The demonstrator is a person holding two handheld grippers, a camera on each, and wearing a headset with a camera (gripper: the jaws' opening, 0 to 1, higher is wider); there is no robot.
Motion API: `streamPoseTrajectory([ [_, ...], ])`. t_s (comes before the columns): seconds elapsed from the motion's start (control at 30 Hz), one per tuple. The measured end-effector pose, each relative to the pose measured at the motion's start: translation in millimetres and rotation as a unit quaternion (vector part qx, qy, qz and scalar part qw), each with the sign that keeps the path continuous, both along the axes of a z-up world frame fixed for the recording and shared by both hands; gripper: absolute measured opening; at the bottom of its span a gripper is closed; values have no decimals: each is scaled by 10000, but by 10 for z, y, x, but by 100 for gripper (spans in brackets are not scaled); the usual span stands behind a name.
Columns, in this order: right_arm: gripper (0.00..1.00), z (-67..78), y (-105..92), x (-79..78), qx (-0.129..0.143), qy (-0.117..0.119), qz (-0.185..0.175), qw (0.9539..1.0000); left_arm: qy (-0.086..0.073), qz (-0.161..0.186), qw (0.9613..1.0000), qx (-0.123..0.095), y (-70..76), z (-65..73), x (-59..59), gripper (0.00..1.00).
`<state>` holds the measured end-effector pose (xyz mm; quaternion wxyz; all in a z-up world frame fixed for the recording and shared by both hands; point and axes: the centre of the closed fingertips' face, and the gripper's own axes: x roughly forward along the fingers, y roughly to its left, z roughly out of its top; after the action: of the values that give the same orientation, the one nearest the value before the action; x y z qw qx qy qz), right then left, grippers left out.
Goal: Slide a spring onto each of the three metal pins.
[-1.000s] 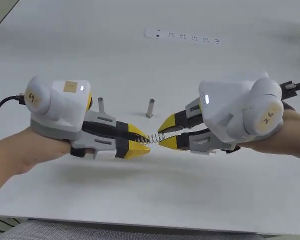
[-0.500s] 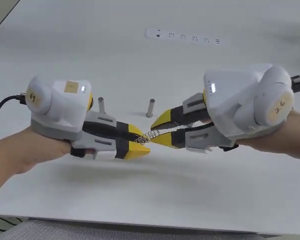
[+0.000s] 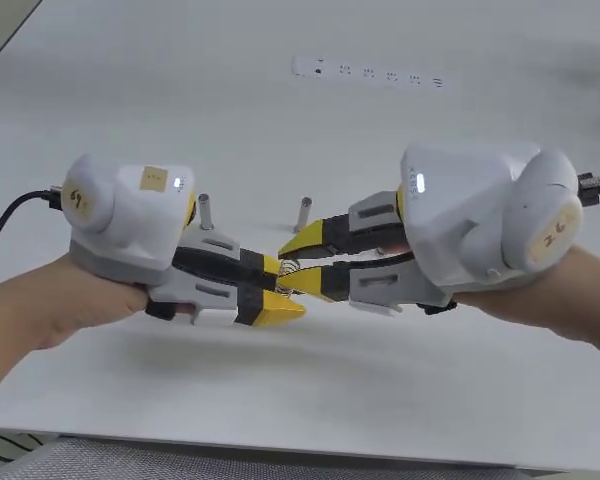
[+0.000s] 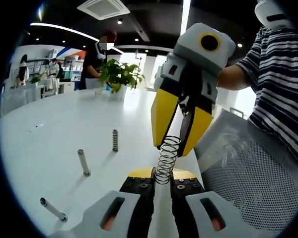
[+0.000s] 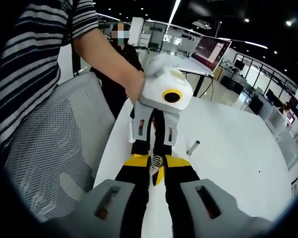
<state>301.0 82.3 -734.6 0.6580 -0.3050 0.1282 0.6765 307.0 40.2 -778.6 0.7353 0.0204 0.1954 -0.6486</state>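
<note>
A short steel spring (image 4: 167, 161) sticks out from my left gripper (image 4: 161, 174), which is shut on its near end. My right gripper (image 4: 175, 146) faces it nose to nose, jaws apart on either side of the spring's far end. From the head view the left gripper (image 3: 283, 290) and right gripper (image 3: 298, 262) overlap at their yellow tips, with the spring (image 3: 290, 269) between them. The right gripper view has the spring (image 5: 155, 163) between my own tips (image 5: 156, 161). Three pins stand on the table: one ribbed as if it wears a spring (image 4: 115, 140), two bare (image 4: 83, 162) (image 4: 52, 209).
Two of the pins (image 3: 204, 210) (image 3: 303, 213) stand just behind the grippers on the white table (image 3: 310, 400). A white power strip (image 3: 365, 73) lies at the far side. A mesh chair (image 5: 54, 144) and the person's striped sleeve are at the table's near edge.
My right gripper has moved left toward the left one, so its open jaws now straddle the spring's free end. The left gripper kept its hold and barely moved.
</note>
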Motion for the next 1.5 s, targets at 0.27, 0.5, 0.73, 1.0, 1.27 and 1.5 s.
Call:
streamPoseTrajectory([
  [0.27,12,-10,-1,-4,86,-32,-31,10000,24,-45,10000,16,-44,-20,-18,8],
  [0.5,12,5,2,-16,160,-106,7,9998,31,-28,10000,36,-27,-18,-16,8],
  [0.73,11,27,10,-1,119,-188,53,9997,42,30,10000,-13,-32,8,1,9],
  [1.0,11,40,12,9,75,-243,67,9997,116,63,9999,-32,-25,25,3,9],
  [1.27,11,47,7,12,17,-316,85,9995,126,85,9999,-27,-28,34,4,9],
  [1.5,11,46,0,15,-3,-341,80,9994,141,99,9999,-9,-37,33,3,9],
])
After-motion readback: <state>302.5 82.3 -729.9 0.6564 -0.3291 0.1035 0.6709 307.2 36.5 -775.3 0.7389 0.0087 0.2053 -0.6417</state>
